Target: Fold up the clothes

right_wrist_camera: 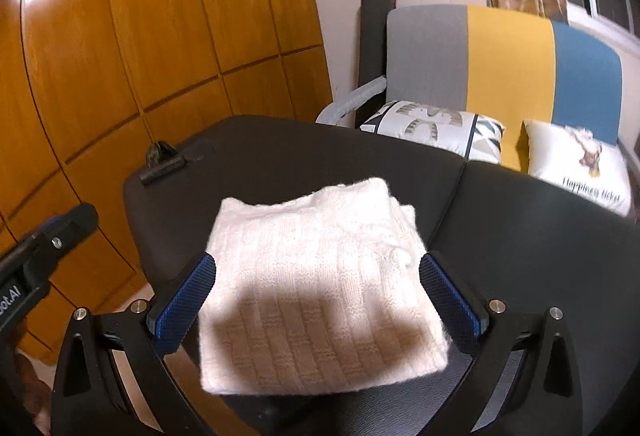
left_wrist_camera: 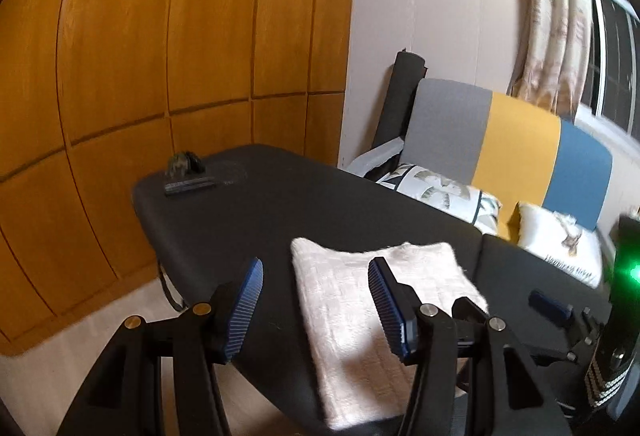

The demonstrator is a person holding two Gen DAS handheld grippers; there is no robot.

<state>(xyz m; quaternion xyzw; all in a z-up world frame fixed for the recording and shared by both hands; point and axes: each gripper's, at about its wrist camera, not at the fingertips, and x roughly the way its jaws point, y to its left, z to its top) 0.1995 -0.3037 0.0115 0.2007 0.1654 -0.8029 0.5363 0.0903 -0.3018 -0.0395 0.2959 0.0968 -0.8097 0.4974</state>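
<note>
Wood-panelled wall [left_wrist_camera: 160, 56] fills the left half of both frames; a pale wall and a curtained window [left_wrist_camera: 608, 48] occupy the upper right. A sofa [right_wrist_camera: 508, 52] backed in grey, yellow and blue sits at right, with two printed cushions [right_wrist_camera: 576, 164] on its seat. A black desk [left_wrist_camera: 320, 204] spans the centre.

The folded cream knit garment [right_wrist_camera: 316, 276] lies flat on the near part of the desk, lower centre in both views, edges squared. A small dark device [left_wrist_camera: 188, 176] rests at the desk's far left corner.

Left gripper [left_wrist_camera: 316, 308]: jaws apart, nothing between them, above the garment's left edge. Right gripper [right_wrist_camera: 316, 300]: jaws apart, straddling the garment in the frame, with no visible contact.
</note>
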